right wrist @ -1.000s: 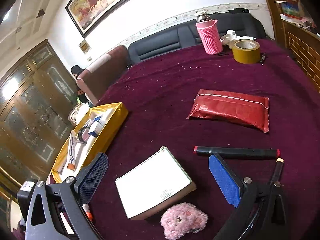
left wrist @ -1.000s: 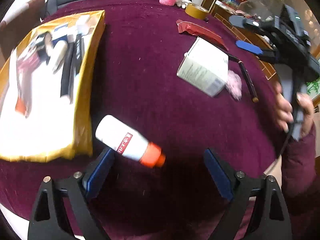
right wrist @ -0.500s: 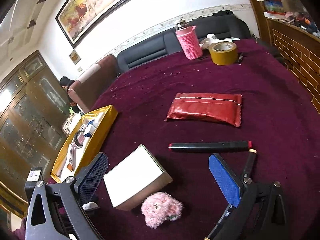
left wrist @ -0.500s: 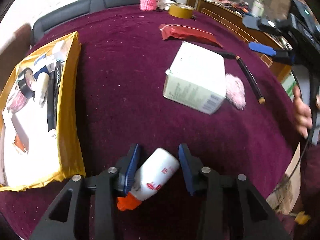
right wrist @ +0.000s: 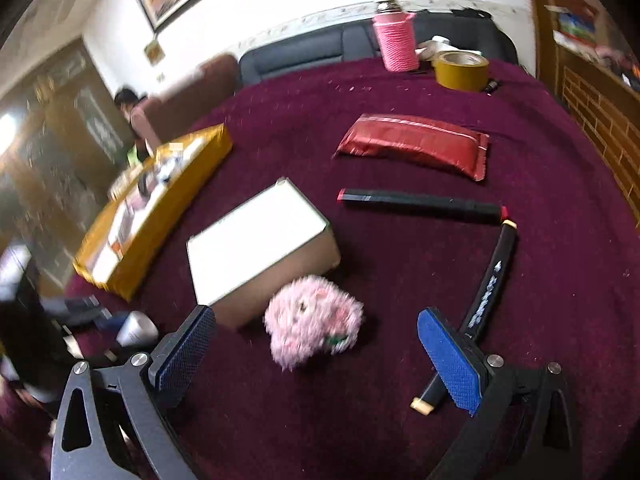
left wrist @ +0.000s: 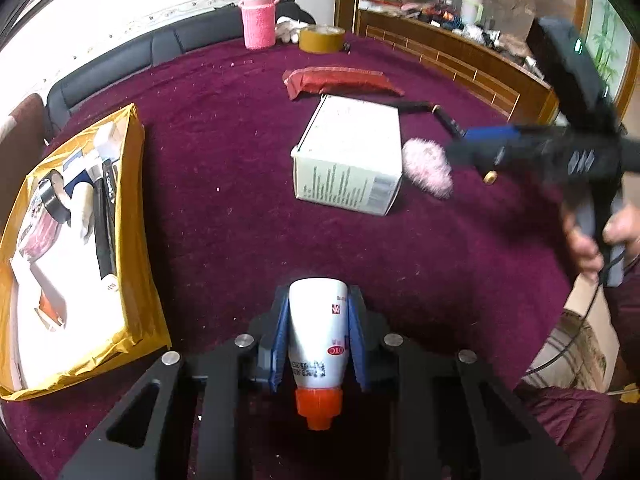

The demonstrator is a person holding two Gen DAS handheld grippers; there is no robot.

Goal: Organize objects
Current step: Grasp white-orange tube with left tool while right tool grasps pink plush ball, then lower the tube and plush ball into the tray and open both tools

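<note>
My left gripper [left wrist: 319, 338] is shut on a white bottle [left wrist: 318, 332] with an orange cap, cap towards the camera, held over the maroon table. A gold tray [left wrist: 140, 216] holding tape, pens and other small items lies to its left. My right gripper [right wrist: 316, 354] is open, its blue pads on either side of a pink fluffy toy [right wrist: 312, 326], just above the cloth. The toy also shows in the left wrist view [left wrist: 426, 166], beside a white box [left wrist: 352, 160]. The box sits behind the toy in the right wrist view [right wrist: 256, 240].
Two black markers [right wrist: 420, 202] [right wrist: 486, 284] lie right of the box, with a red packet [right wrist: 412, 144] beyond. A pink-wrapped flask [right wrist: 394, 42] and a yellow tape roll [right wrist: 460, 70] stand at the far edge. A wooden cabinet [left wrist: 460, 60] borders the right.
My left gripper closed fully on the white bottle and lifted it, turning it lengthwise. My right gripper dropped forward, and its pads now flank the pink toy.
</note>
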